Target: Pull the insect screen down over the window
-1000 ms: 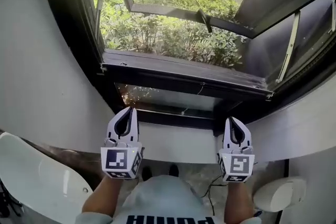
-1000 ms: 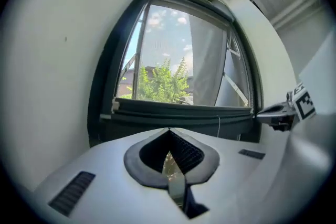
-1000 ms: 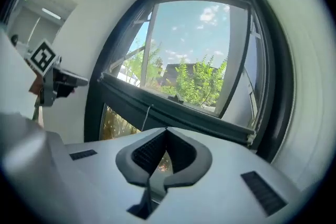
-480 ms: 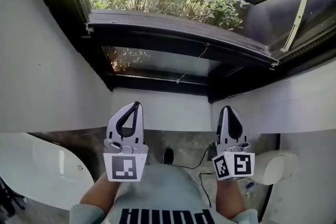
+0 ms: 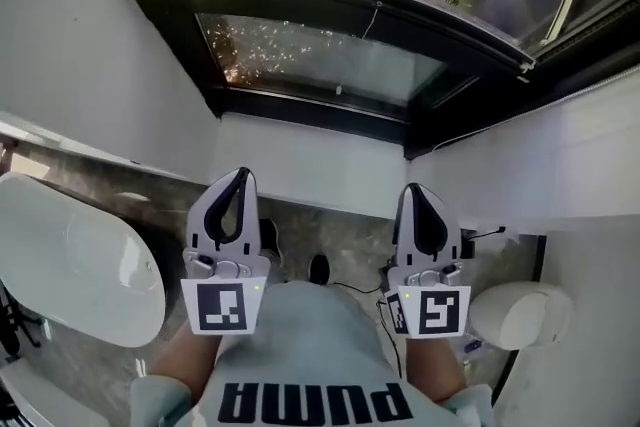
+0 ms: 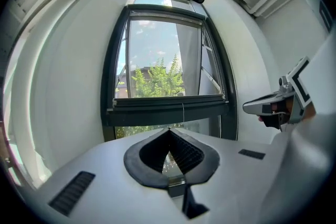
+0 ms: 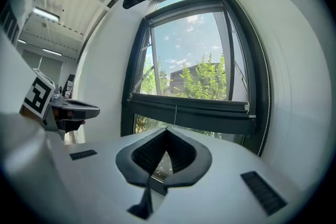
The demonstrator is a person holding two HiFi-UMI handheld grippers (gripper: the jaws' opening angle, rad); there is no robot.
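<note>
Black window frame [image 5: 300, 105] lies ahead in the head view, with the left claw [image 5: 238, 177] and right claw [image 5: 418, 193] held low, well apart from it. In the left gripper view the jaws are pinched together on nothing, and the insect screen's pull bar [image 6: 168, 107] spans mid-window. In the right gripper view the jaws are likewise closed and empty, so probably no pull is in hand.

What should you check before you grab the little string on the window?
1. Left gripper empty: ok, its jaws are shut on nothing.
2. Right gripper empty: ok, its jaws are shut on nothing.
3. Jaws open, ready to grab: not ok, both pairs are shut.
4. String in sight: ok, it hangs at the dark bar across the window.
5. Grippers close to the string: not ok, both are low by the body, apart from the window.
6. Screen already down: cannot tell.
</note>
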